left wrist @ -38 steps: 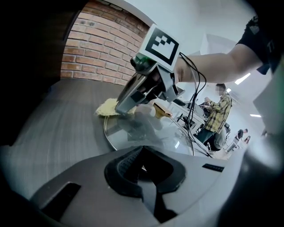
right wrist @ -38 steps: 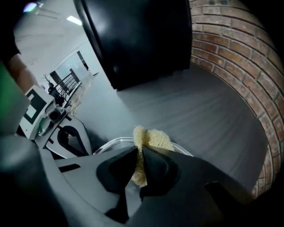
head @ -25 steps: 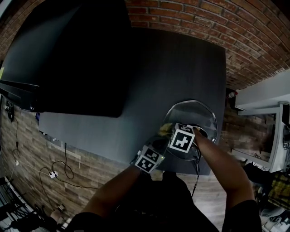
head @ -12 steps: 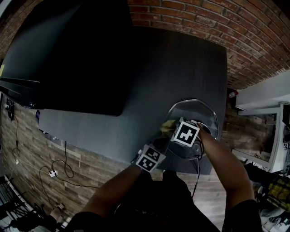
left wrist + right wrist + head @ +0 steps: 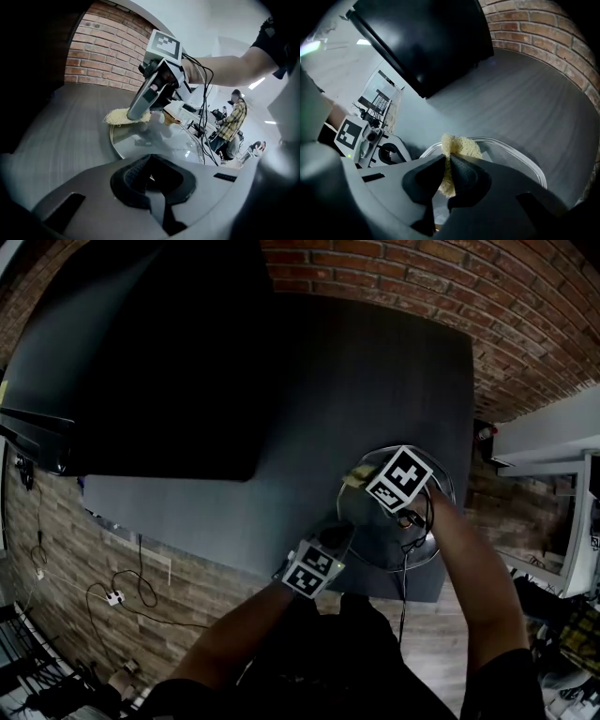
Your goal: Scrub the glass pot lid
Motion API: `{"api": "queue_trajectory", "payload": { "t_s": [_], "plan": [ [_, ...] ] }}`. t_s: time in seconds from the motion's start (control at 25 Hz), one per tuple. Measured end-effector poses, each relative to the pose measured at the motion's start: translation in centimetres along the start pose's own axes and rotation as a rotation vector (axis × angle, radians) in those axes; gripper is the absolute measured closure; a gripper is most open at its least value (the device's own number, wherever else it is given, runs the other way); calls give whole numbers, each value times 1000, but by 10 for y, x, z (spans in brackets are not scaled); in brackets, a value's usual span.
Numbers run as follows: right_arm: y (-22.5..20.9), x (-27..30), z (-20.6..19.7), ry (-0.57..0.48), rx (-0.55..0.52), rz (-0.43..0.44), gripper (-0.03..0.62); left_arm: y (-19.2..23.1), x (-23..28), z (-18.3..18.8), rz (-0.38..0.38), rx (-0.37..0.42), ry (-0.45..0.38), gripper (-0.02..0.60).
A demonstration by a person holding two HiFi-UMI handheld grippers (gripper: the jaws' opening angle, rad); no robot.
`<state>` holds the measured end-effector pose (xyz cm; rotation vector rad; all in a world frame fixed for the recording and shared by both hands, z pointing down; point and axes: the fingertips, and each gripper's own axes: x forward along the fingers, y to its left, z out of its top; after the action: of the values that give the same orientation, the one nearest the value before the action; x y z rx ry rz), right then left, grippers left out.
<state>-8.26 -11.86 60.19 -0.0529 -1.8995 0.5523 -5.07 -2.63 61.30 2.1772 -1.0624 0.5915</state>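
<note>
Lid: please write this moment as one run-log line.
left gripper: shut on lid rim | right gripper: shut on sponge | sponge: on lid's far rim

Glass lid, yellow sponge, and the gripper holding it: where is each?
glass lid (image 5: 159, 138), left gripper view, clear pane.
yellow sponge (image 5: 461, 146), right gripper view, exposed top above jaws.
right gripper (image 5: 446, 163), right gripper view, between its fingertips.

The right gripper (image 5: 137, 110) has moved away from the person, across the glass lid (image 5: 159, 140). Its sponge (image 5: 460, 145) now lies at the far rim.
</note>
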Motion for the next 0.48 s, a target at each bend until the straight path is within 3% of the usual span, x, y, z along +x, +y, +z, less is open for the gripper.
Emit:
{"api": "queue_trajectory", "payload": {
  "t_s": [0.2,0.48],
  "plan": [
    [-25,-10,1,-12,56,5,553,-1,0,-1,-1,-5,2,551],
    [-82,-46,-25,-107,171,-117,553,2,0,0,-1,-11,0,551]
  ]
}}
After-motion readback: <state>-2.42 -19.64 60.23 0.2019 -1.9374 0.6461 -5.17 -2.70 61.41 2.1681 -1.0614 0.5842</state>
